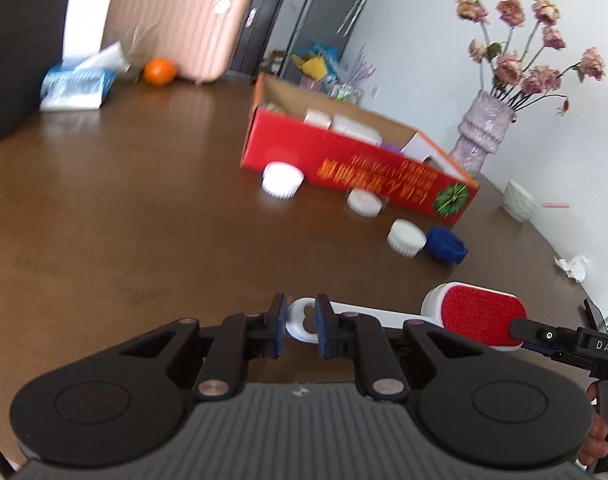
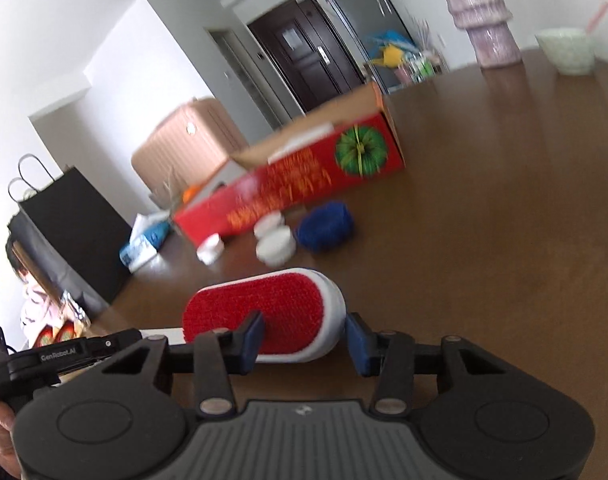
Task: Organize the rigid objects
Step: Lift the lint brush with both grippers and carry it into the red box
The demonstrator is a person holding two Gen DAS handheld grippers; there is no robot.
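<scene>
While gripped, brush (image 1: 456,316) between fingers (image 1: 279,320).

White-handled red lint brush (image 1: 478,318) – lifted level, near red box (image 1: 356,168).

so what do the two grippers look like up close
Both are alike: a grey ribbed body with two round black discs, black linkage arms with silver pivot pins, and black fingers faced with blue pads. The left gripper and right gripper each show a small logo on the grey part. Seen from the side, the left reads "GenRobot.AI" and the right "DAS" in white. No sleeves or cables are clear.
</scene>
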